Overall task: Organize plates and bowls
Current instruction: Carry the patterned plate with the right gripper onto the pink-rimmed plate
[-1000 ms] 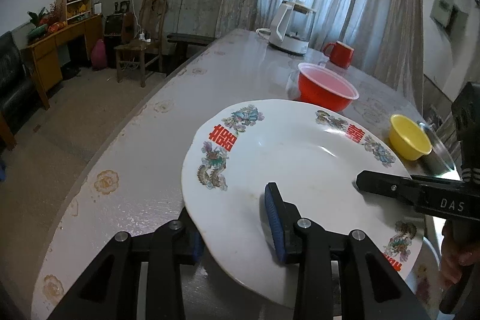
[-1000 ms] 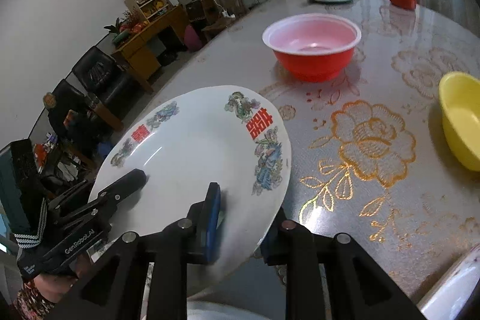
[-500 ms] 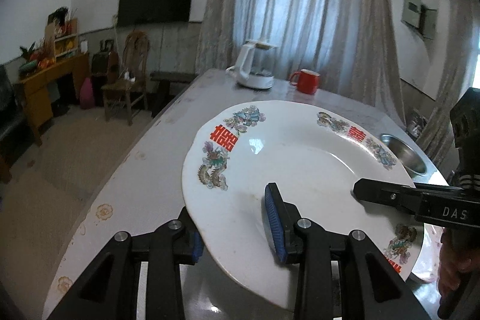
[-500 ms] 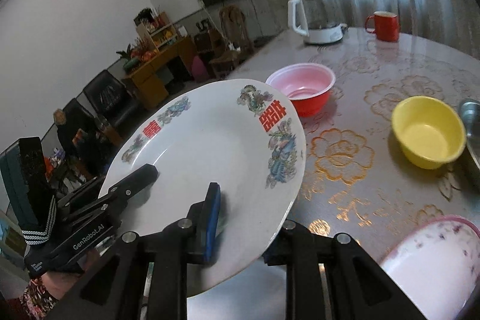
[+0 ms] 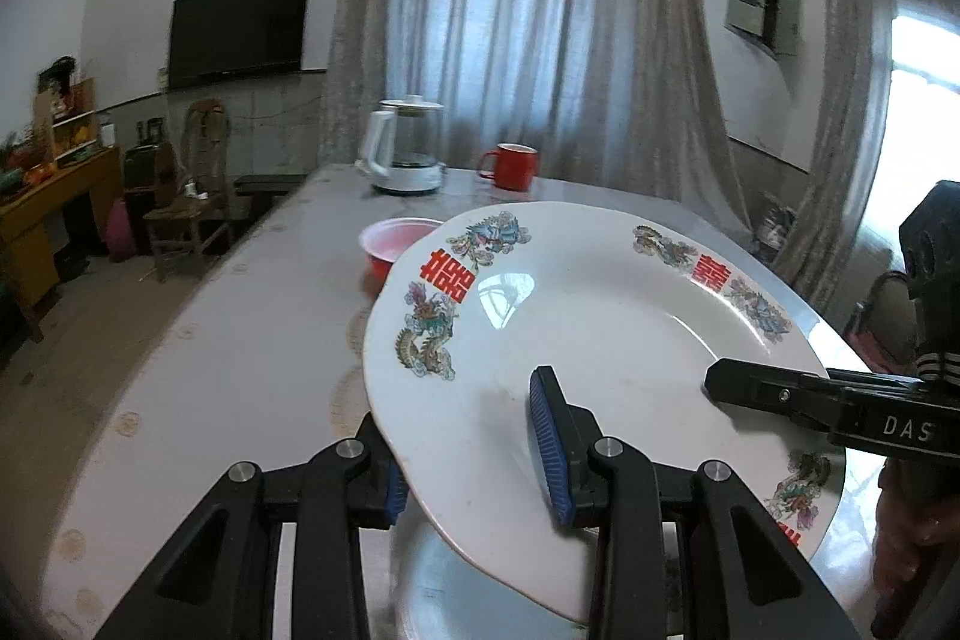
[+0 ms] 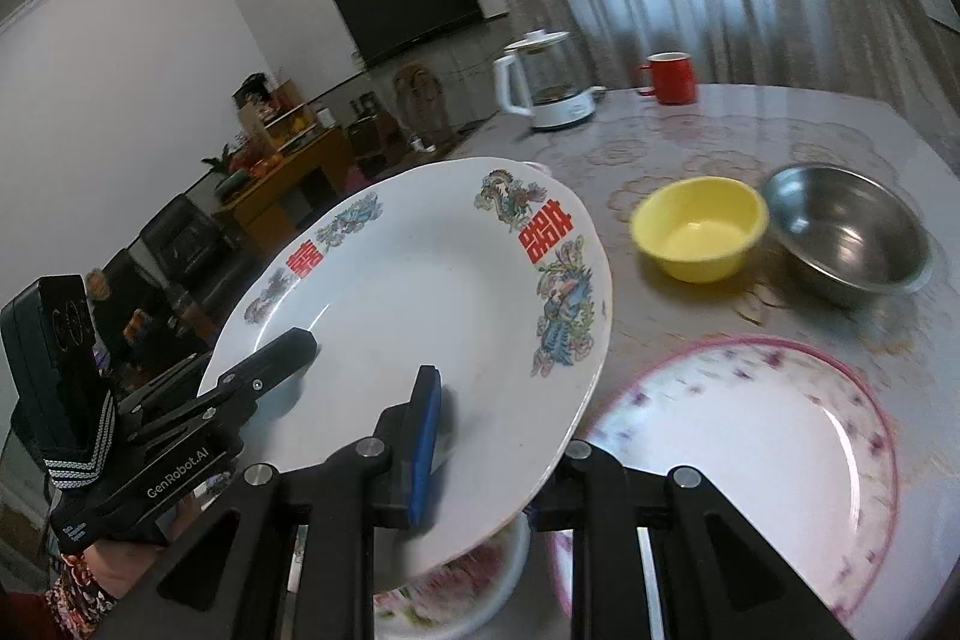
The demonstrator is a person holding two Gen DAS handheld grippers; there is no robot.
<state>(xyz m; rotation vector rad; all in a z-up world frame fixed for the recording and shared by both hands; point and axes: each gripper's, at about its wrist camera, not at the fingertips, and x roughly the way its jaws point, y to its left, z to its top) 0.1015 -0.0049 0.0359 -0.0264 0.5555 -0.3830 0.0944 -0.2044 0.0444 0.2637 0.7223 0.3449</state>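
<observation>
White plate (image 5: 600,340) with red characters and dragon print is up off the tabletop (image 5: 240,340), tilted, gripped on two opposite rim sections by both tools.

Left wrist view: left gripper (image 5: 474,445) pinches the near rim, one blue-padded finger on the plate's face, the other under the edge. Right gripper (image 5: 738,388) comes in from the right side, its top finger lying on the plate's inner face. Red bowl (image 5: 396,247) sits on the tabletop behind the plate, partly hidden by it. Kettle (image 5: 405,154) and red mug (image 5: 510,165) stand at the far end. Another pale dish shows just below the held plate, blurred, can't tell which one.

Right wrist view: right gripper (image 6: 492,436) pinches the plate's near rim, blue pad on top, other finger beneath. Left gripper (image 6: 282,352) clamps the opposite side, a hand (image 6: 114,574) below it. Pink-rimmed plate (image 6: 750,436) lies on the tabletop just right of and below the held plate. A floral-pattern dish (image 6: 456,592) sits under the held plate's near edge. Yellow bowl (image 6: 699,226) and steel bowl (image 6: 852,235) stand side by side further back, not stacked.

Progress: early to middle by my read. One plate mid-carry, not yet set down; bowls separate and unnested; plates apparently being gathered near the front. Stacking the plate and nesting three bowls remain.
</observation>
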